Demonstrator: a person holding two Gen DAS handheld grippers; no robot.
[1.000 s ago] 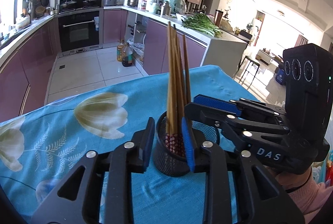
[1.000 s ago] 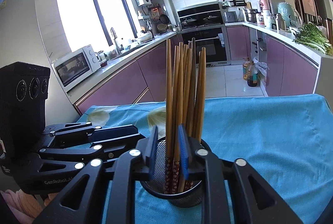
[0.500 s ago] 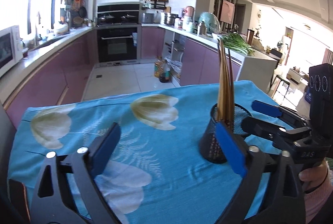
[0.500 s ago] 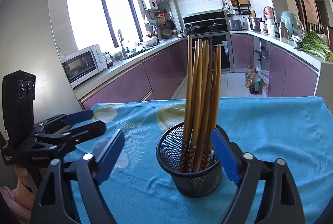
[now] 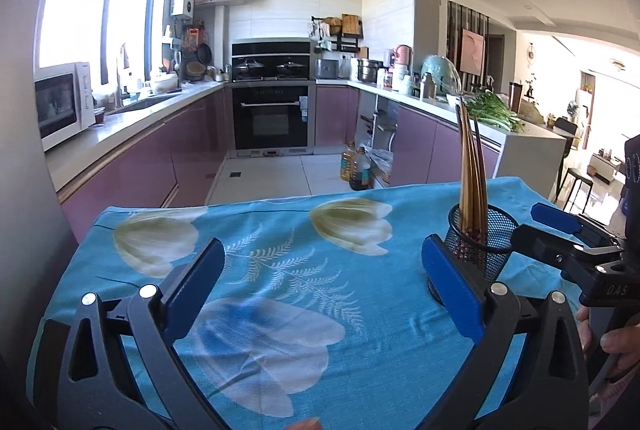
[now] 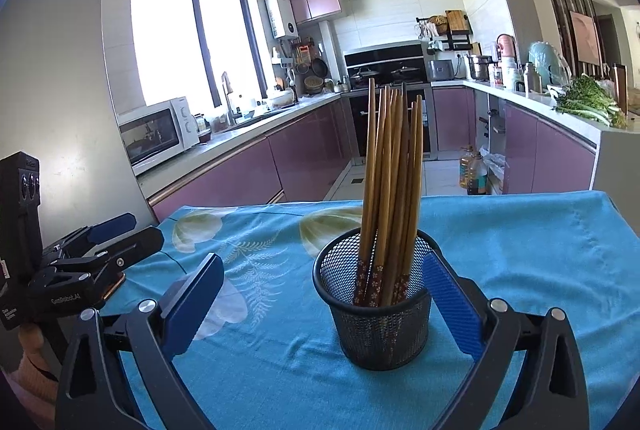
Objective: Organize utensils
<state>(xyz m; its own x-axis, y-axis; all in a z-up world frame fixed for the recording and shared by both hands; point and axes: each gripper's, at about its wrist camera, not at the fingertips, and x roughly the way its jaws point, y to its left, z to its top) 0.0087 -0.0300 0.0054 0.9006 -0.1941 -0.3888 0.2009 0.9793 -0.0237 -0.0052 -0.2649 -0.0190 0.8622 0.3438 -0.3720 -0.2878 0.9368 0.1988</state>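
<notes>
Chopsticks of brown wood (image 6: 390,190) stood bunched in the black mesh cup (image 6: 376,326) on the blue flowered worktop (image 6: 520,270), and both tools, left (image 5: 320,294) and right (image 6: 320,306), having just opened wide and empty, needed only a level retreat clear of its rim.

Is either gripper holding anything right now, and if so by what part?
Nothing is held. Left gripper and right gripper have just been opening; chopsticks stand free in basket.
</notes>
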